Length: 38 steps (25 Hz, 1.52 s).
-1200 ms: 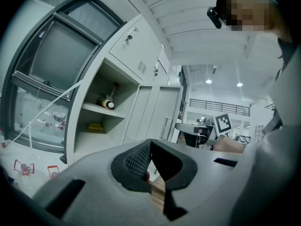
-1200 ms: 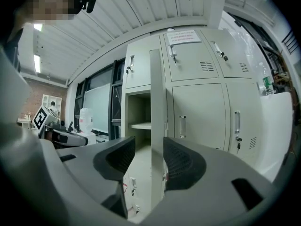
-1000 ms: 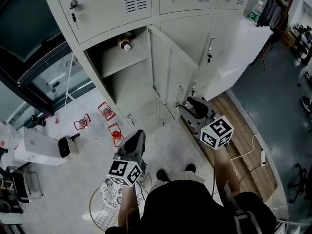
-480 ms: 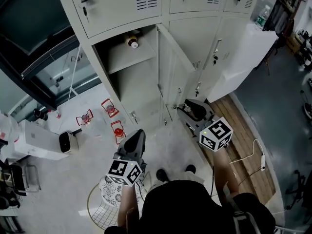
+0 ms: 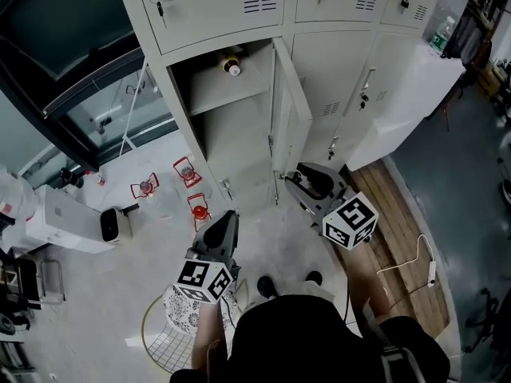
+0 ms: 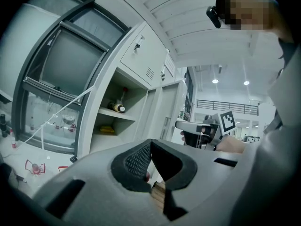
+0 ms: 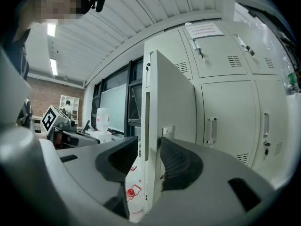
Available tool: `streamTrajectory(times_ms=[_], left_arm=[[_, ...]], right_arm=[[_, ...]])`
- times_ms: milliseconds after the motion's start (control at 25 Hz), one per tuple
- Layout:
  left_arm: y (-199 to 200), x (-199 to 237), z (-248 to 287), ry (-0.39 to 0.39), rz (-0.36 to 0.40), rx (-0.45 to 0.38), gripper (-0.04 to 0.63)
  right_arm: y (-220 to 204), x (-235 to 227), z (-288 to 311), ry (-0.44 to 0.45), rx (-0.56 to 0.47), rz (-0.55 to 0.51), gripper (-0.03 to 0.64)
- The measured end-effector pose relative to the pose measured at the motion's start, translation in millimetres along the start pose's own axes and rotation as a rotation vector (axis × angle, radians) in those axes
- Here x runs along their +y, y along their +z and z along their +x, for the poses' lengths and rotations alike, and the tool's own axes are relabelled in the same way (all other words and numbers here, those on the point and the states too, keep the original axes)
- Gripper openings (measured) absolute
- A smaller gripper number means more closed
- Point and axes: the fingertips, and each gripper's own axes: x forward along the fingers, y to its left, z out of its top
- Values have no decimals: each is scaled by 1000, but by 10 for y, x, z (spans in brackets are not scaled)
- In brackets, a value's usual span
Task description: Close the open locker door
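Grey locker bank, pale floor. Open locker door stands edge-on between the closing fingers of the right gripper, not yet pinched. Likely thin steel: stiff, light, slick paint; take the free edge near the latch. Left gripper fingers pressed together, empty, well apart.

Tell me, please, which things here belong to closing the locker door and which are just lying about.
Part of the job:
- open locker door
- right gripper, jaws closing with the door's edge between them
- locker compartment

Lying about:
- bottle on the shelf
- small red objects on the floor
- white cable
- left gripper, shut, holding nothing
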Motion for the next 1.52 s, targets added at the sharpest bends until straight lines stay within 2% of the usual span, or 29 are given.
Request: streamTrajectory(times_ms=[1000,1520], left_arm=[[79,248,-168,78,3,-19,18],[78,341,-281,127,0,-23,18]], right_arm=[[36,440,648,164,3,-51,135],[13,511,945,209,3,-54,110]])
